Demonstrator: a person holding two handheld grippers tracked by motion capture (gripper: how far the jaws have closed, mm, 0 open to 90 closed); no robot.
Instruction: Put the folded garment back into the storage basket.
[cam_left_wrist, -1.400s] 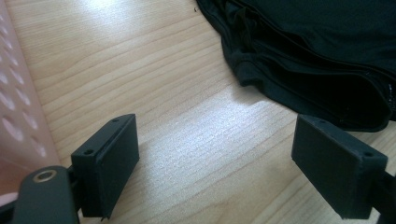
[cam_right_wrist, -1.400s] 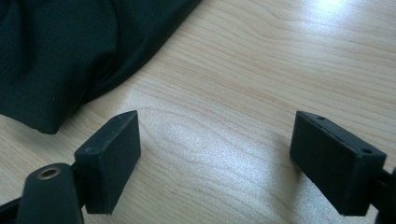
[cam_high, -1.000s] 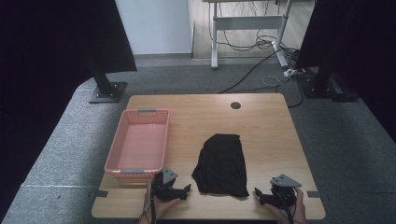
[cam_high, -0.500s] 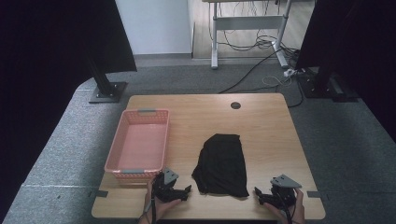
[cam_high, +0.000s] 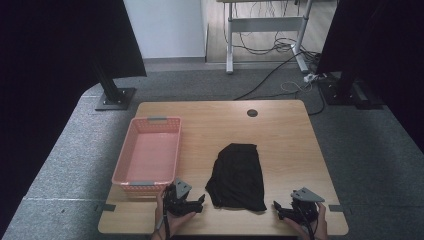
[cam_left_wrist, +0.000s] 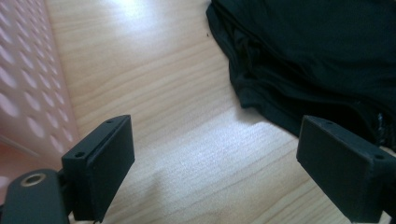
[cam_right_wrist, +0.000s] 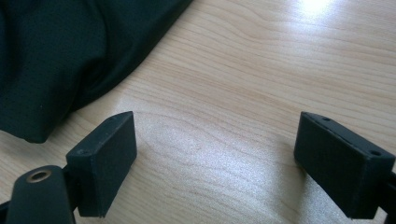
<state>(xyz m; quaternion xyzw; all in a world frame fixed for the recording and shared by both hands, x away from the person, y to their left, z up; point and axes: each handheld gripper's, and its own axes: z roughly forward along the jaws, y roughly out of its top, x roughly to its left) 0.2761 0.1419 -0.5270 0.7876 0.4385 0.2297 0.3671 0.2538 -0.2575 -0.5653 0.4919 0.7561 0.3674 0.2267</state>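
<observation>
Pale wood bench (cam_high: 280, 130) carries our black cloth (cam_high: 237, 176) near-centre. Both tongs, left (cam_high: 199, 201) and right (cam_high: 278, 209), gape released beside it; pinching one limp layer could drag it askew.

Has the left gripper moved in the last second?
No. The left gripper sits at the same spot just off the pink basket's near corner, beside the black cloth.

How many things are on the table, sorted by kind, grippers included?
Black cloth: 1
Pink basket: 1
Grippers: 2, the left gripper and the right gripper, both open and holding nothing
Total: 4
</observation>
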